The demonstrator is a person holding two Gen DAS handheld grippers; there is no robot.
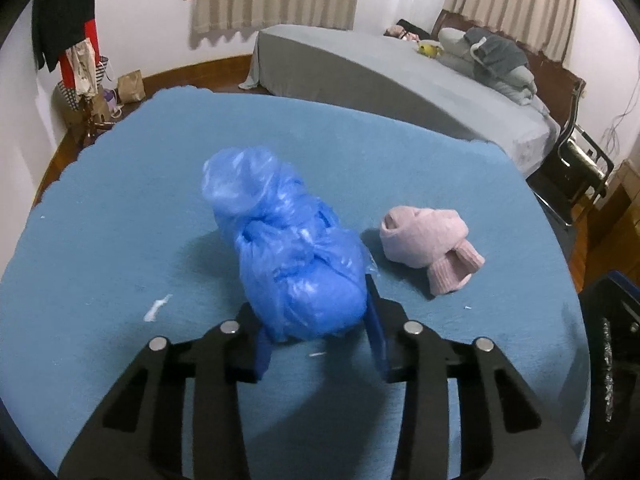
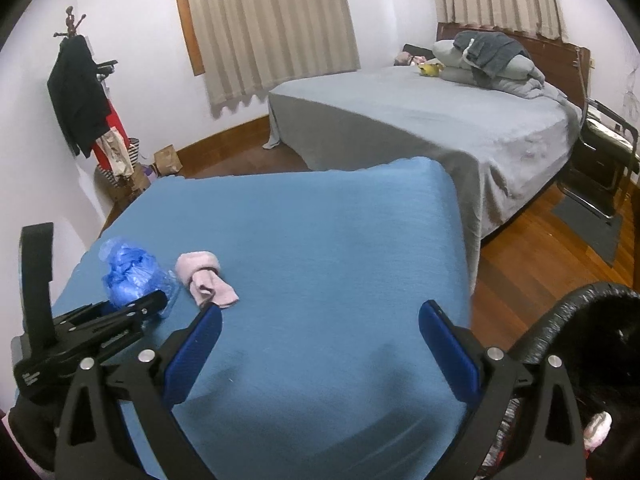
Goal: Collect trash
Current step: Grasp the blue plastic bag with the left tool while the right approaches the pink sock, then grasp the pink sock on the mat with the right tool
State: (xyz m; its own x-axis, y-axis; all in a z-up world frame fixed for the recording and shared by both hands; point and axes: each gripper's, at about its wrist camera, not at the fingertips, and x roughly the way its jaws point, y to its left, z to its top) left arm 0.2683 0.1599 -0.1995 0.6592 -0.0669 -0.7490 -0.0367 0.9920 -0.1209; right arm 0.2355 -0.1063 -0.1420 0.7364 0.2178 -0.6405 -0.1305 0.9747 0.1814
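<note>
Left wrist view: my left claw (image 1: 320, 336) squeezes the crumpled blue plastic bag (image 1: 292, 248) at its fat near end. It looks light, soft and slippery, so I grip its middle.

The right hand-held gripper (image 2: 320, 344) hangs open over the blue cloth (image 2: 320, 240), beside a pink sock (image 2: 206, 278).

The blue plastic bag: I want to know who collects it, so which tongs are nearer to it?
Left. The left tongs have the blue plastic bag between their pads, pressing its near end. The right tongs stand open over bare blue cloth, off to the bag's right.
</note>
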